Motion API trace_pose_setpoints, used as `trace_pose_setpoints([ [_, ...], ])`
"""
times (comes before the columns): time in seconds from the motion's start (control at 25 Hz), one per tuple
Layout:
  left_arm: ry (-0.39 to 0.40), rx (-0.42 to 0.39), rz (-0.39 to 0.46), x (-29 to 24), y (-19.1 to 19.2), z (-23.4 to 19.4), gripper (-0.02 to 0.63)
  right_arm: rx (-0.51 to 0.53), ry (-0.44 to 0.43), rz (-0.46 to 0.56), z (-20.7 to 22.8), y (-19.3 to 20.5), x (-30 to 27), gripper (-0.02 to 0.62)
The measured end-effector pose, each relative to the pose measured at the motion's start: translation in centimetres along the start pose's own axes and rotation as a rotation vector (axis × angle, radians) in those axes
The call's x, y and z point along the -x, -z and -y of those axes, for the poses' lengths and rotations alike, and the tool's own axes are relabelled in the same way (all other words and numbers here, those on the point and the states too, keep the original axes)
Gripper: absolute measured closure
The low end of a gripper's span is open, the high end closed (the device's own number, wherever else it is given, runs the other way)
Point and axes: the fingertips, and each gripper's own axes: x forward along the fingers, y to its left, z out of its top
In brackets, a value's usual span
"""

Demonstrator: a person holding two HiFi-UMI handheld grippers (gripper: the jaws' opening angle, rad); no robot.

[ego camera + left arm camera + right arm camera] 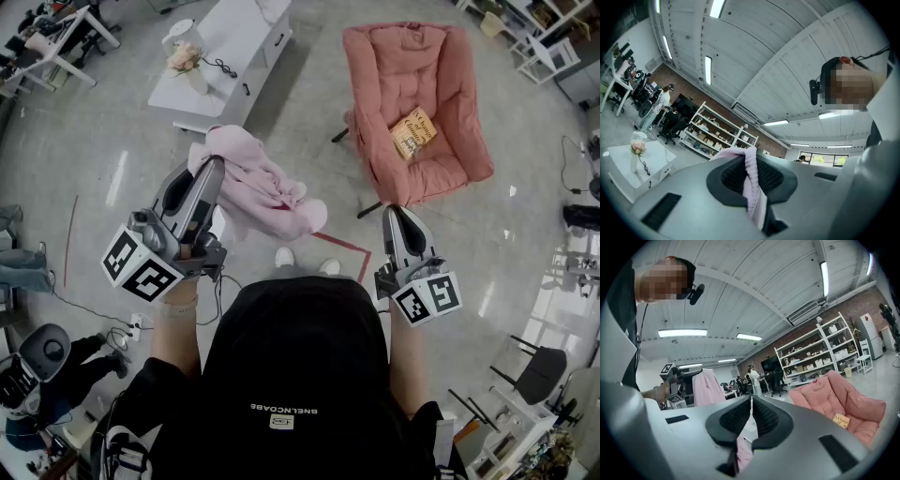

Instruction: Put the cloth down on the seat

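A pale pink cloth (pixel 267 192) hangs bunched from the tip of my left gripper (pixel 212 171), left of centre in the head view. In the left gripper view the jaws (pixel 749 157) are shut on a fold of the cloth (pixel 753 192). The seat is a pink padded chair (pixel 412 84) at the upper right, with a yellow book (pixel 413 133) lying on its cushion. My right gripper (pixel 395 214) is held level just short of the chair, shut, with nothing in it (pixel 751 401). From that gripper's view the chair (pixel 834 401) is ahead on the right and the hanging cloth (pixel 707 387) on the left.
A low white table (pixel 220 70) with a flower vase (pixel 186 59) stands beyond the cloth. Red tape (pixel 342 246) marks the floor near my feet. Shelving (pixel 820 352) and people at desks fill the far wall. A black chair (pixel 539 370) stands at the lower right.
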Motion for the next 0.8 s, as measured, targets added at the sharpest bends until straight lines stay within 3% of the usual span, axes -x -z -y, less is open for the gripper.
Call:
trace_pose_setpoints([
  [0.44,0.012,-0.003,-0.036,1.4,0.1,-2.6,0.564,0.01,0.005,-0.011,-2.7,0.9,-2.6,0.56],
  [0.8,0.037,-0.117,-0.088,0.6,0.3,-6.4,0.563,0.071,0.053,0.015,-4.9,0.2,-7.1,0.56],
])
